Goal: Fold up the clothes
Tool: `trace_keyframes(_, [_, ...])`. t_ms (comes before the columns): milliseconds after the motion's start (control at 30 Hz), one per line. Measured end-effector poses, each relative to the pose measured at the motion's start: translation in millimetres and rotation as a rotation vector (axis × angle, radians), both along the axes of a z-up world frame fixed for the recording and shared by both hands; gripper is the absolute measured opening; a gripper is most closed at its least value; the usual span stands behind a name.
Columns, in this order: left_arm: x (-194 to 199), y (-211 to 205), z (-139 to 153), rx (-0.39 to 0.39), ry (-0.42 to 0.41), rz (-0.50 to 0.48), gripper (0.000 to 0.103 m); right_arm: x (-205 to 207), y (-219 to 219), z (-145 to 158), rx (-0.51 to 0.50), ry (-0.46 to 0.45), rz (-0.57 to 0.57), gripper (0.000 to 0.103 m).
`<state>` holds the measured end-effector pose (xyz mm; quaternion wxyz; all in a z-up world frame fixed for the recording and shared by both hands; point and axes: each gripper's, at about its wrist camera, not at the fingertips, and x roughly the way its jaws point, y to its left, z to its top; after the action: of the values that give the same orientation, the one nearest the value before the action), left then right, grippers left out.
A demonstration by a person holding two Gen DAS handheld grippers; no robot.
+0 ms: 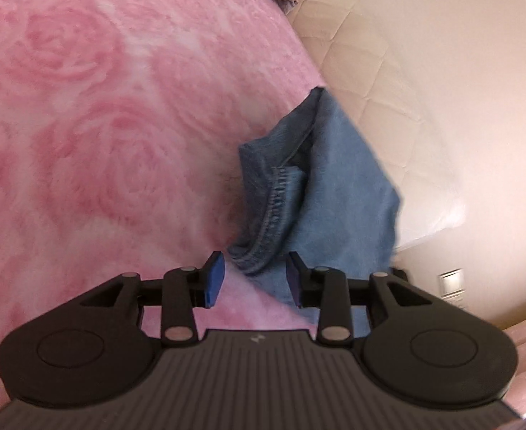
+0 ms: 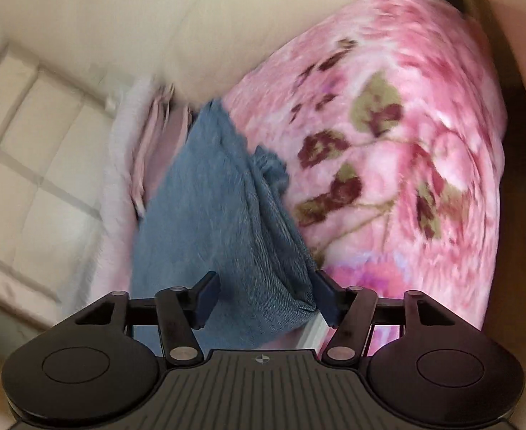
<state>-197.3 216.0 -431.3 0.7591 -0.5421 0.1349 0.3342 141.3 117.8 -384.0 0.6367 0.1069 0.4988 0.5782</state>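
Observation:
Blue denim jeans (image 1: 334, 186) lie crumpled on a pink rose-patterned blanket (image 1: 101, 125). In the left wrist view a stitched hem (image 1: 275, 208) runs down toward my left gripper (image 1: 255, 281). Its blue pads (image 1: 215, 279) stand apart, with the hem's end just between the tips and untouched. In the right wrist view a thick fold of the jeans (image 2: 227, 215) reaches in between the fingers of my right gripper (image 2: 266, 299). Those jaws are wide. The fold's edge lies close against the right finger (image 2: 325, 297), and the cloth also runs under the left one. Neither pad visibly presses.
A cream quilted headboard (image 1: 406, 71) rises behind the bed and shows again as the headboard (image 2: 29, 136) in the right wrist view. Pale pink and white bedding (image 2: 137, 150) is bunched beside the jeans. The flowered blanket (image 2: 406, 143) fills the right. A wall socket (image 1: 452, 283) sits low.

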Motion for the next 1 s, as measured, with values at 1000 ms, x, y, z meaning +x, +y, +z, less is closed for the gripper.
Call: trace_keyframes(1000, [-12.5,38.8,33.1,0.181,-0.050,-0.117,0.007,15.3,27.2,30.4,0.012,-0.205,0.156,0.007])
